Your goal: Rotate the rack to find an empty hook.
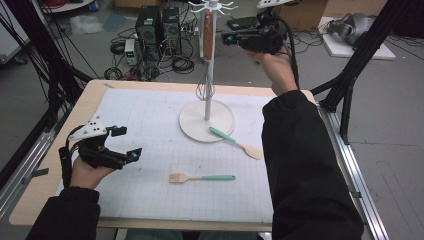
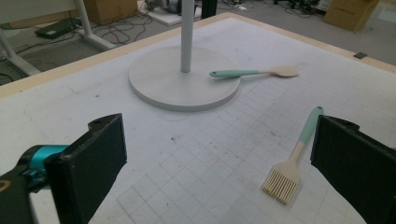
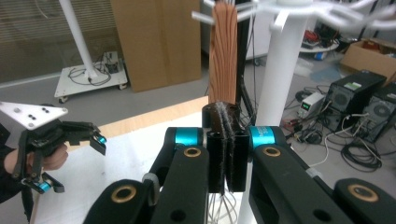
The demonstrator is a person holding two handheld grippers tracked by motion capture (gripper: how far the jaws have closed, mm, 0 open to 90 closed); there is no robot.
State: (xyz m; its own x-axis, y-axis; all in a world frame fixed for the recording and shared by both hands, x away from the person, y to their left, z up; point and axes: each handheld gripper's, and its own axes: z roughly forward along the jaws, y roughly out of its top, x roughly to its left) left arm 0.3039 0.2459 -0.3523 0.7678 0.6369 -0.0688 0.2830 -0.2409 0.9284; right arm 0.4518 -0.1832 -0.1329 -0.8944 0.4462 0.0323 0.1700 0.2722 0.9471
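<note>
A white utensil rack point(image 1: 192, 126) stands at the back middle of the gridded mat, its base point(image 2: 163, 86) and its pole point(image 3: 280, 70) plain to see. A whisk with a wooden handle point(image 1: 207, 35) hangs by the pole. My right gripper point(image 1: 226, 37) is held high beside it, and its jaws point(image 3: 226, 140) are shut on the whisk point(image 3: 223, 56) just below the handle, with the wires hanging under them. A teal-handled spoon point(image 1: 235, 140) leans on the base's rim. A teal-handled brush point(image 1: 200, 177) lies nearer. My left gripper point(image 1: 127, 143) rests open and holds nothing point(image 2: 219, 135).
Past the table's far edge, computer towers point(image 1: 157, 25) and loose cables sit on the floor. Black frame legs point(image 1: 350, 75) rise at the right. A cardboard box point(image 3: 159, 42) stands on the floor behind the rack. The spoon point(image 2: 252, 73) and brush point(image 2: 294, 154) lie ahead of my left jaws.
</note>
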